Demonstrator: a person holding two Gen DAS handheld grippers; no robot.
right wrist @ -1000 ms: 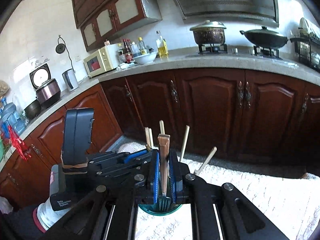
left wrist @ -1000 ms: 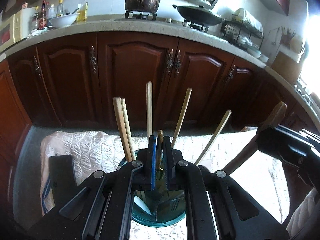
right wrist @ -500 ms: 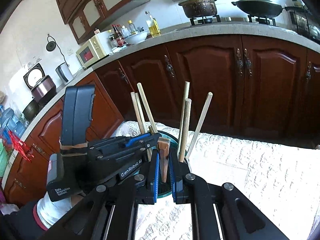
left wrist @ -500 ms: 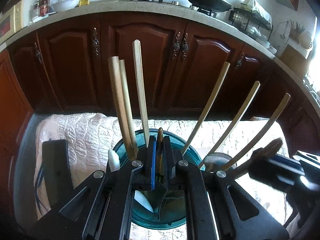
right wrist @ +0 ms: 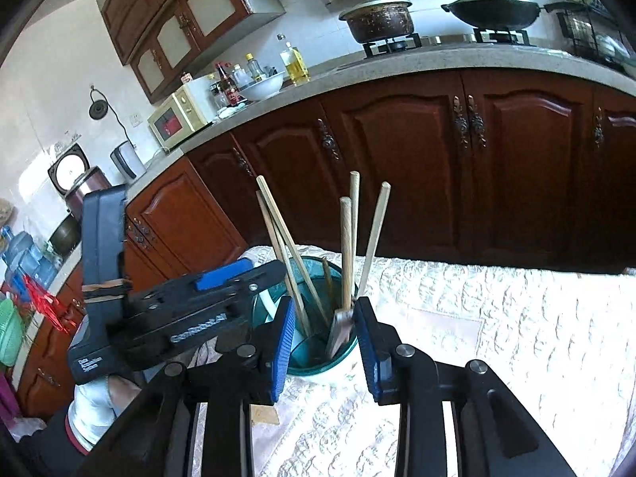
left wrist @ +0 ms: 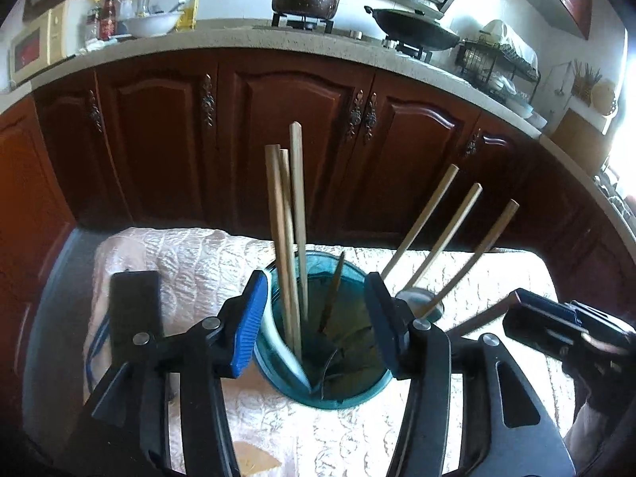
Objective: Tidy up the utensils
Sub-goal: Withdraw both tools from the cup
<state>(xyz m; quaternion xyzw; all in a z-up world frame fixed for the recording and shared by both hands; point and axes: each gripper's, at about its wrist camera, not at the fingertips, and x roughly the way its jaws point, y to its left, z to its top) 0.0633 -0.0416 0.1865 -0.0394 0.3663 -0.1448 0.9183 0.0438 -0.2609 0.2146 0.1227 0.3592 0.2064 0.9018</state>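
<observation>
A teal cup (left wrist: pixel 349 381) (right wrist: pixel 314 351) stands on the white quilted cloth and holds several wooden chopsticks (left wrist: pixel 284 238) (right wrist: pixel 346 246). My left gripper (left wrist: pixel 314 318) flanks the cup's rim, its jaws opening. A slim dark-handled utensil (left wrist: pixel 332 298) stands loose in the cup between them, touching neither pad. My right gripper (right wrist: pixel 326 346) hovers at the cup's near side, its jaws also opening. A flat brown-handled utensil (right wrist: pixel 340 330) leans in the cup close to the right pad, not pinched. Each gripper shows in the other's view, right (left wrist: pixel 556 326) and left (right wrist: pixel 190 318).
The cloth-covered table (right wrist: pixel 497 318) stretches to the right of the cup. A small brown scrap (right wrist: pixel 264 415) lies near its front edge. Dark wooden cabinets (left wrist: pixel 278 139) stand behind, under a counter with a pot, a wok and a microwave.
Both grippers were shut on utensils above the cup. Their jaws have since parted, and both utensils now stand loose in the cup. The right gripper has sunk lower.
</observation>
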